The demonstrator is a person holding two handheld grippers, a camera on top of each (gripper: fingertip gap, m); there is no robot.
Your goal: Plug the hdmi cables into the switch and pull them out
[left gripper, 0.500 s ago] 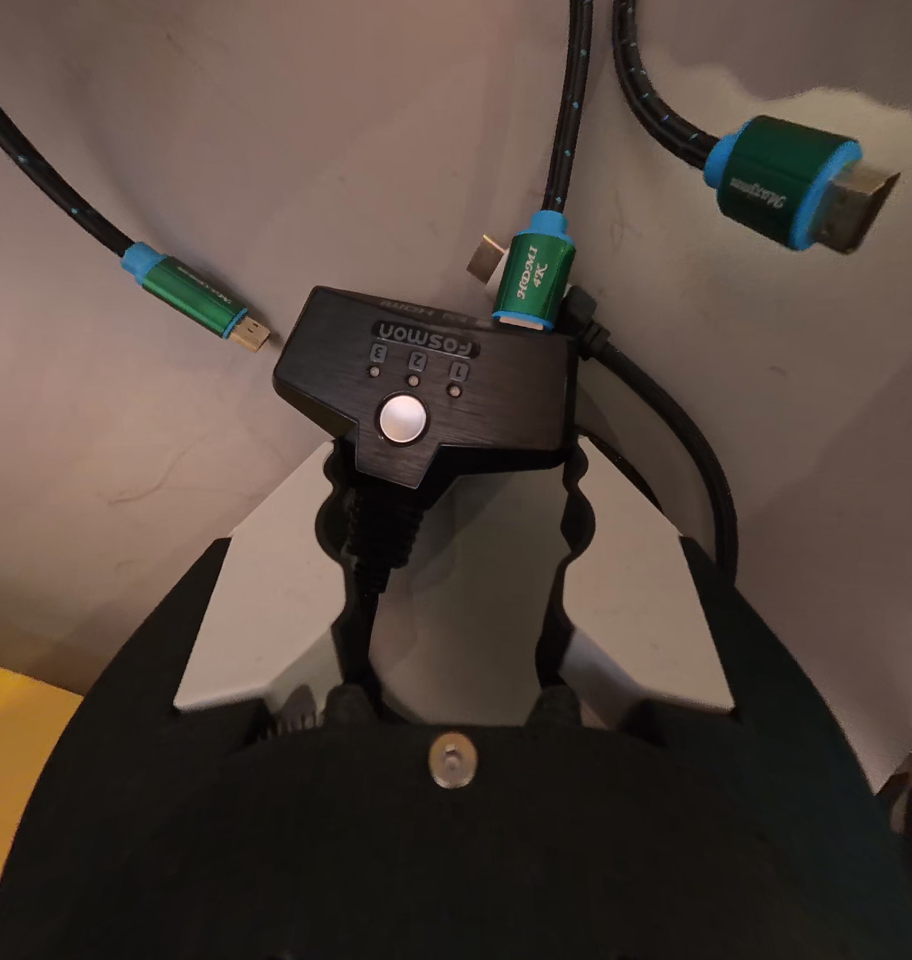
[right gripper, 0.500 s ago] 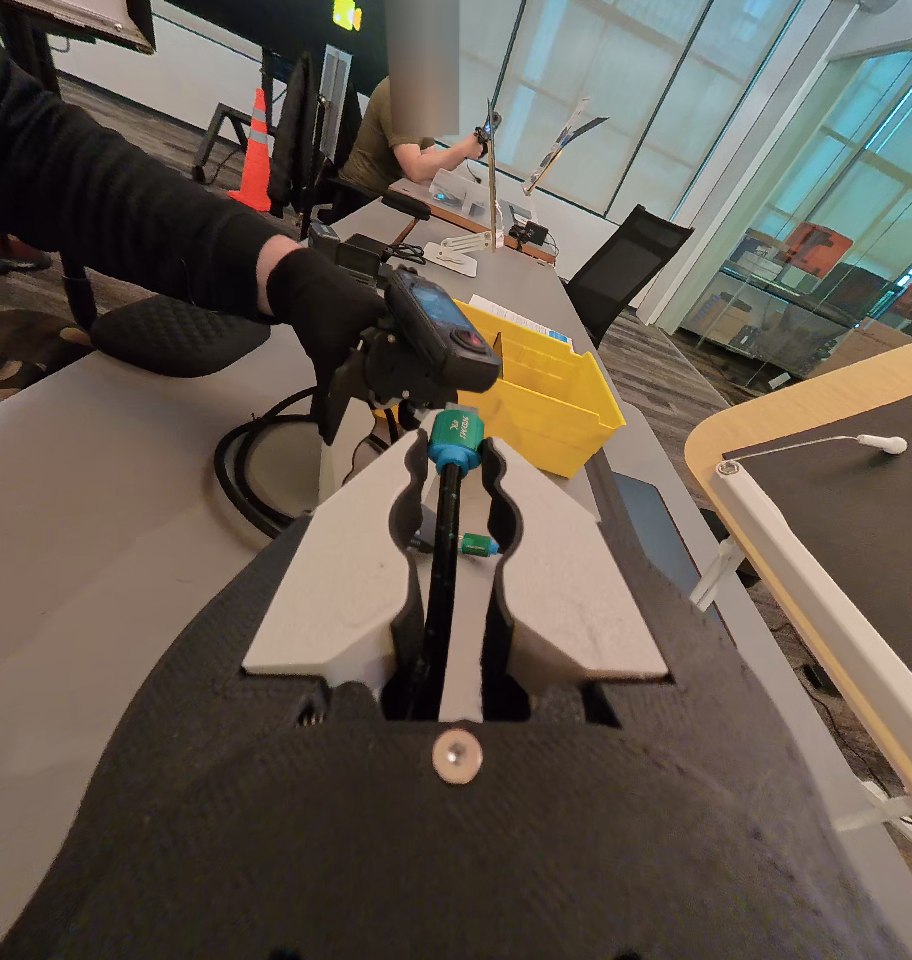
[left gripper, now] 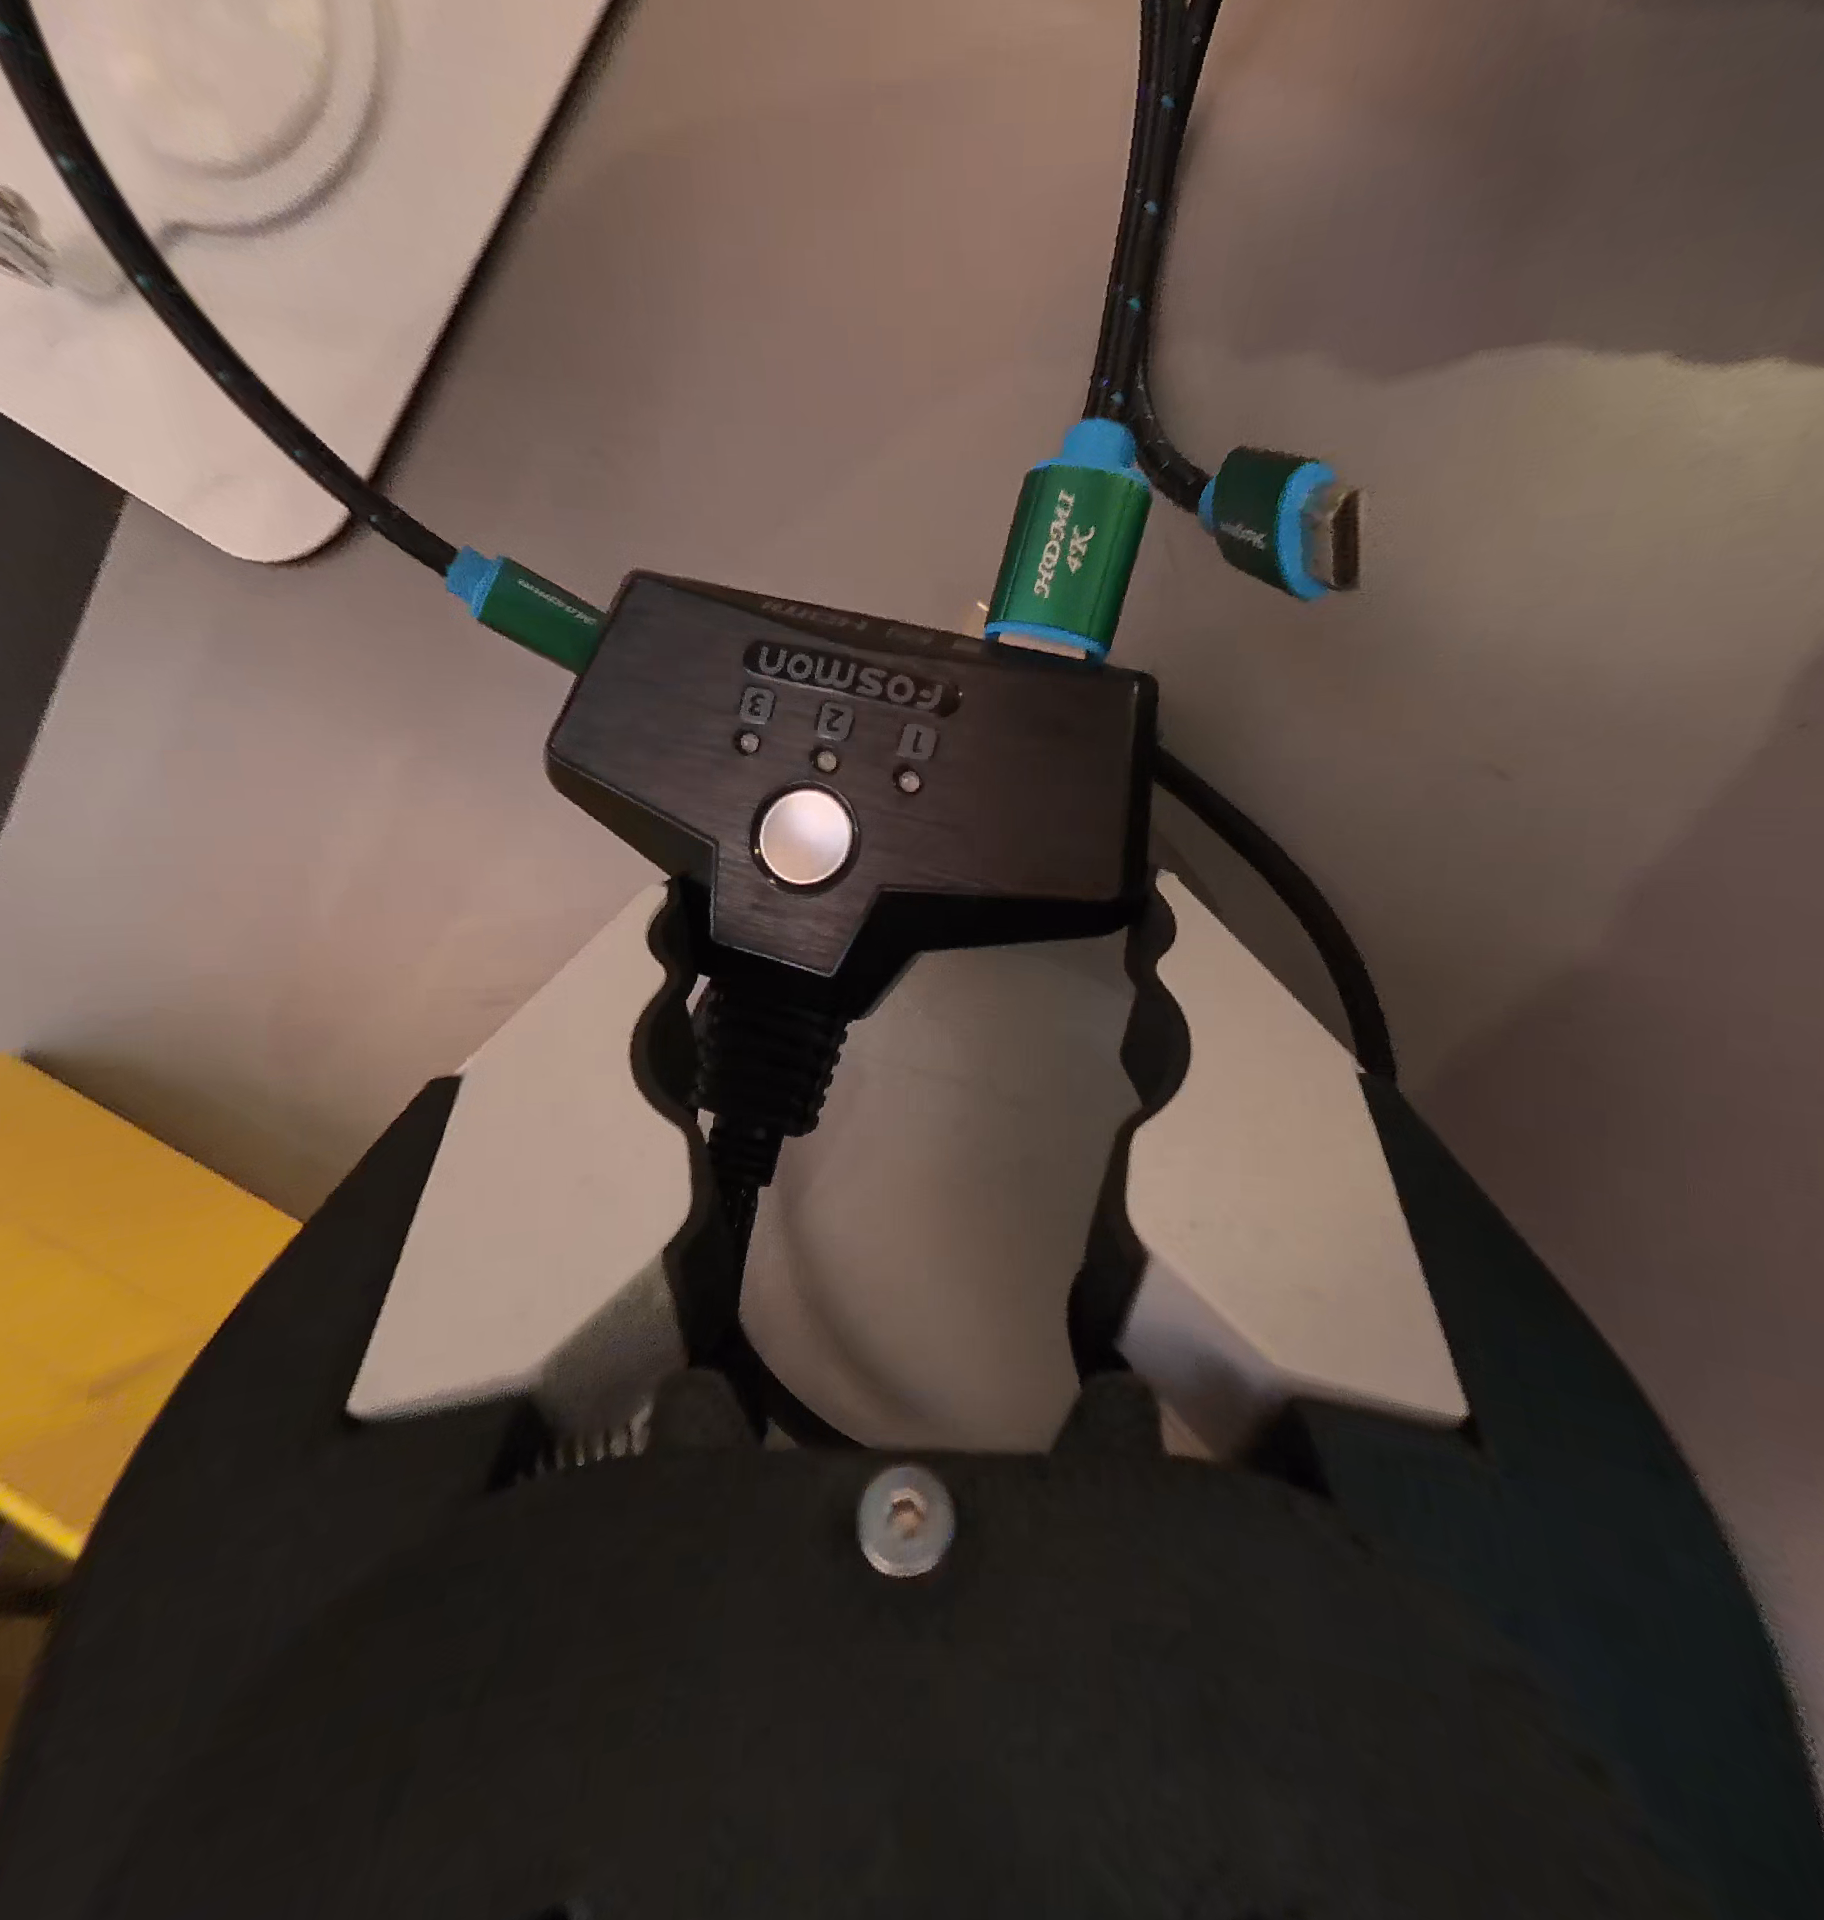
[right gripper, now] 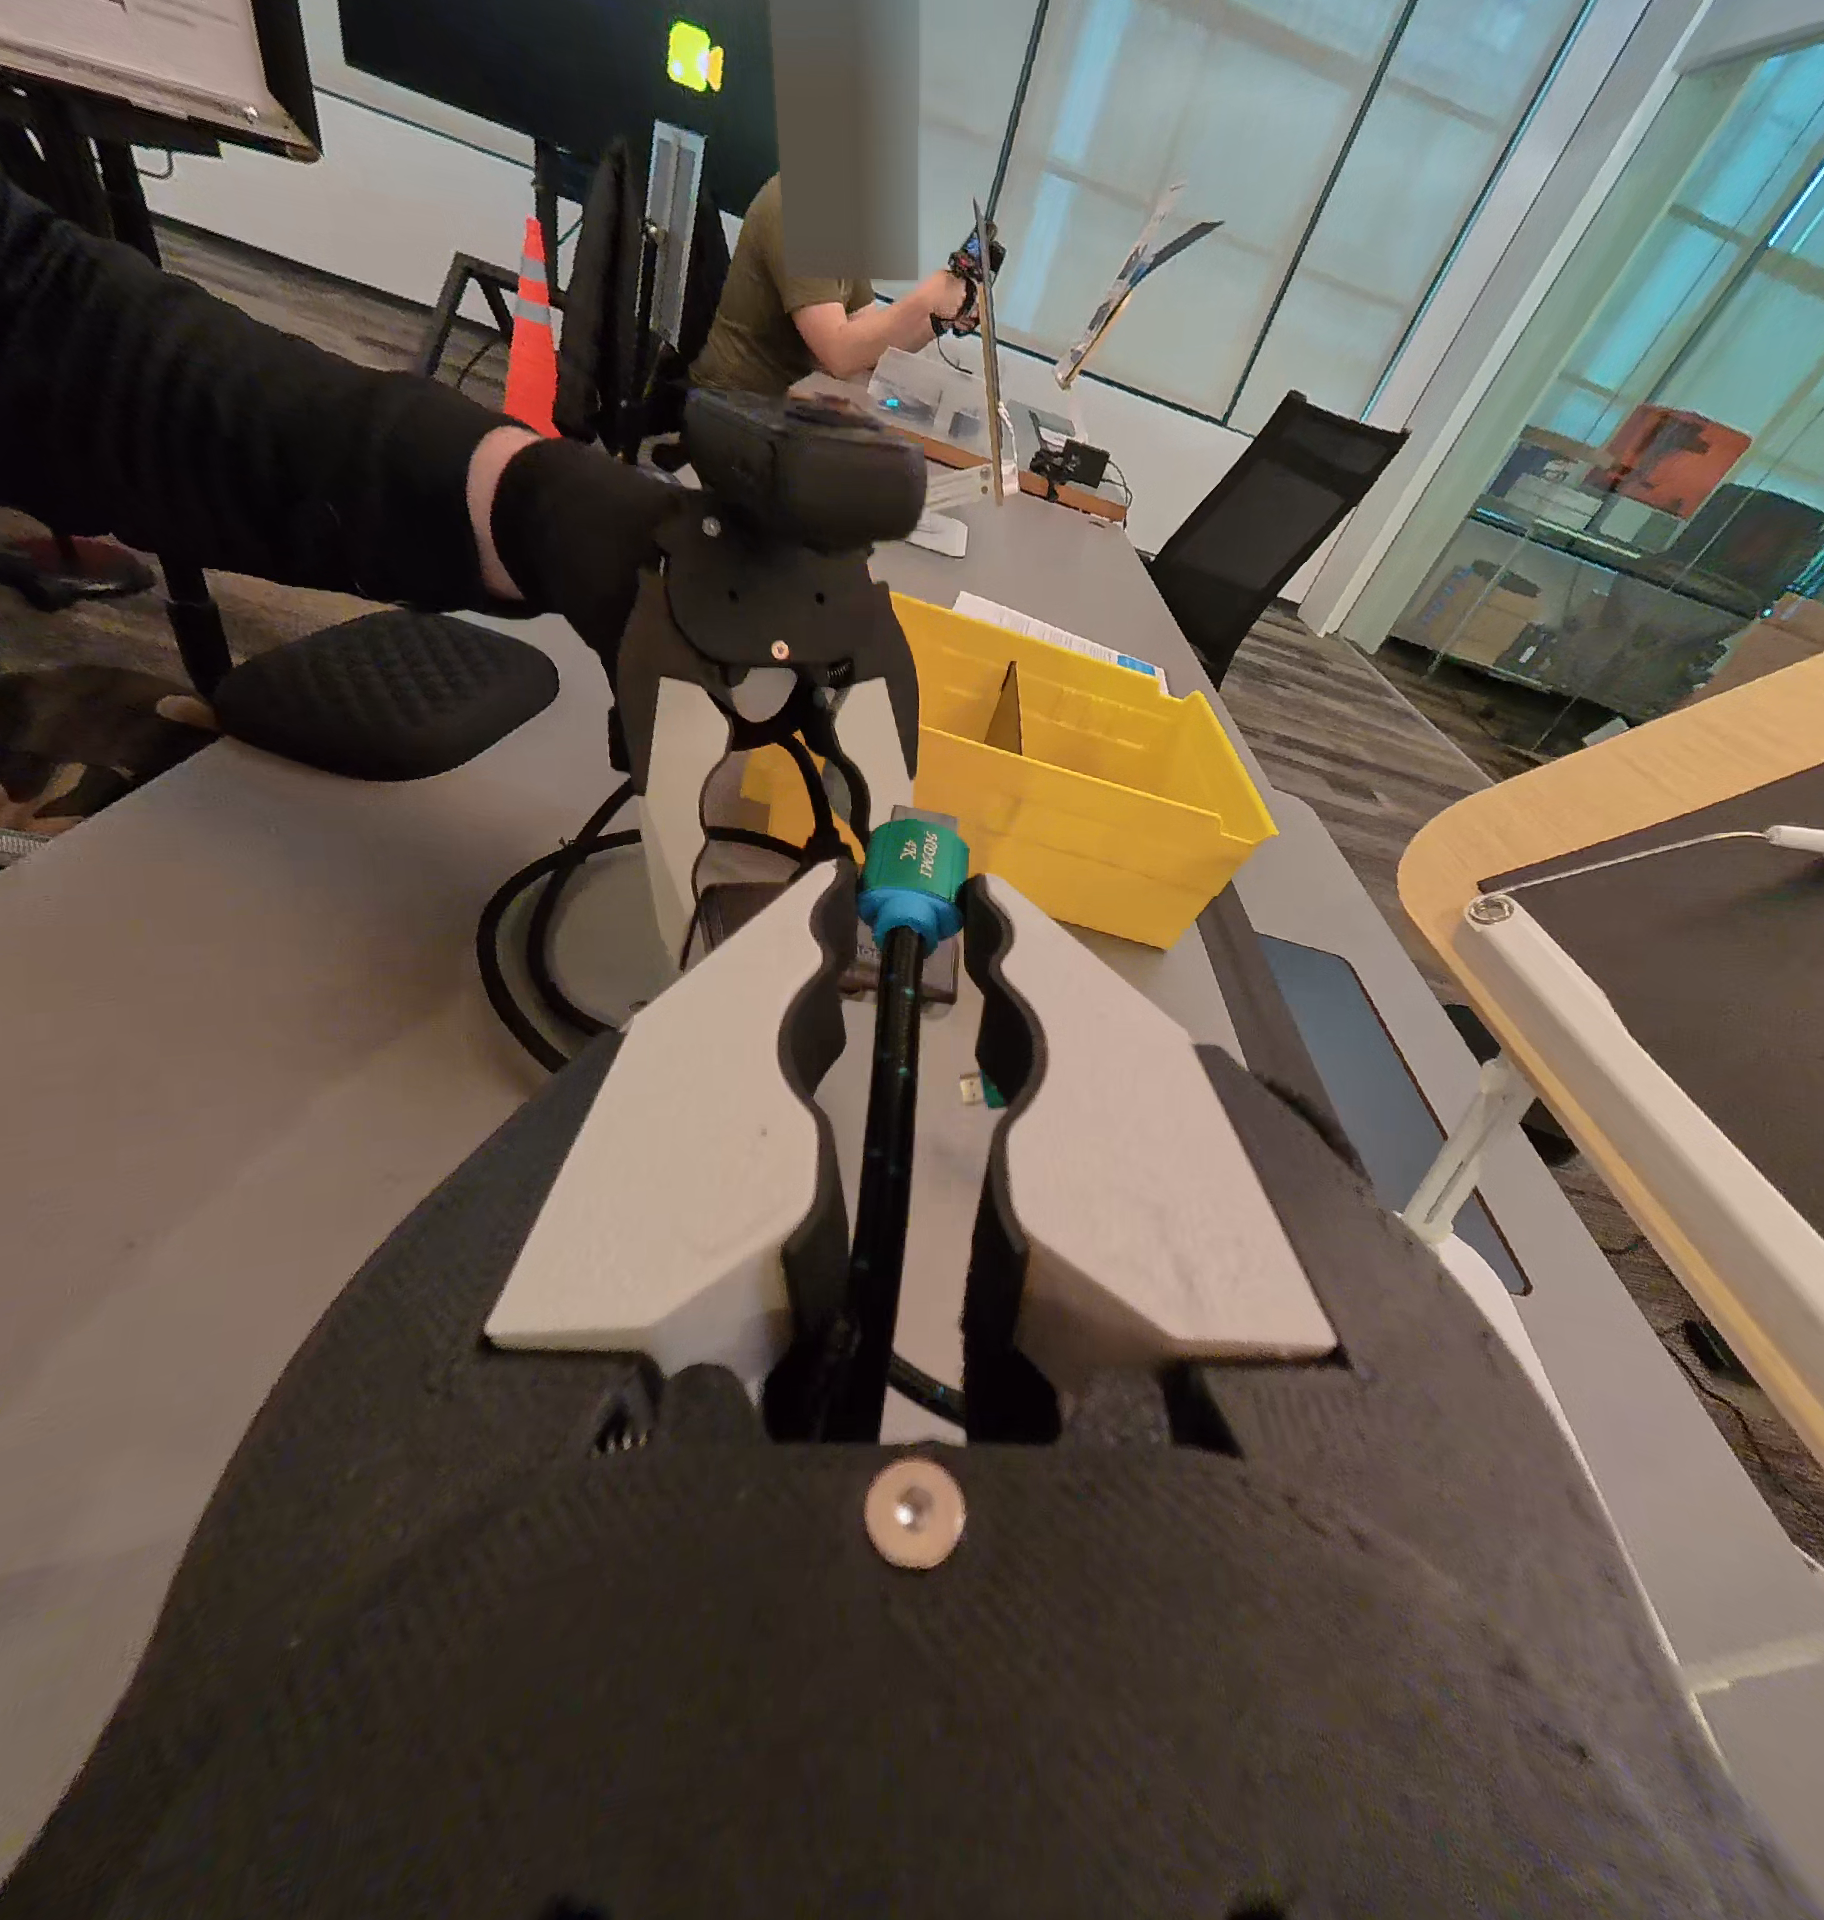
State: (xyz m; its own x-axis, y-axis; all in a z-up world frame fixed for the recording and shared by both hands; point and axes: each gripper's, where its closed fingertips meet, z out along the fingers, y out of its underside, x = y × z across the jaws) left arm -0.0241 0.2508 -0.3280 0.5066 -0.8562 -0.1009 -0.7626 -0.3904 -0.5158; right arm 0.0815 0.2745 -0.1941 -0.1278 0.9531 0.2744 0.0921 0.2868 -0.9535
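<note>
My left gripper (left gripper: 913, 914) is shut on the narrow end of the black HDMI switch (left gripper: 856, 769) and holds it over the grey table (left gripper: 1614, 935). One green plug (left gripper: 1069, 566) meets the switch's far edge, its tip hidden. A second green plug (left gripper: 534, 613) touches the switch's left corner. A third plug (left gripper: 1287, 525) lies free at the right, tip bare. In the right wrist view my right gripper (right gripper: 908, 888) is shut on a green plug (right gripper: 913, 857) at its blue collar, pointing at the left gripper (right gripper: 773, 831). I cannot tell which plug this is in the left view.
A yellow bin (right gripper: 1074, 790) stands behind the left gripper and shows at the lower left (left gripper: 77, 1299). A black cable coil (right gripper: 534, 966) lies on the table. A blurred white plate (left gripper: 212, 260) fills the top left. Another desk (right gripper: 1666, 935) stands at the right. A person (right gripper: 783, 312) sits behind. The grippers' ends are close to 15 cm from one another. To reach the blurred white plate (left gripper: 212, 260) in a straight line is about 25 cm for my left fingers, about 30 cm for my right.
The left gripper and switch now show farther from my right gripper, fingers in sight. The left plug, apart before, now touches the switch's corner. The free plug looks smaller. The white plate has appeared.
</note>
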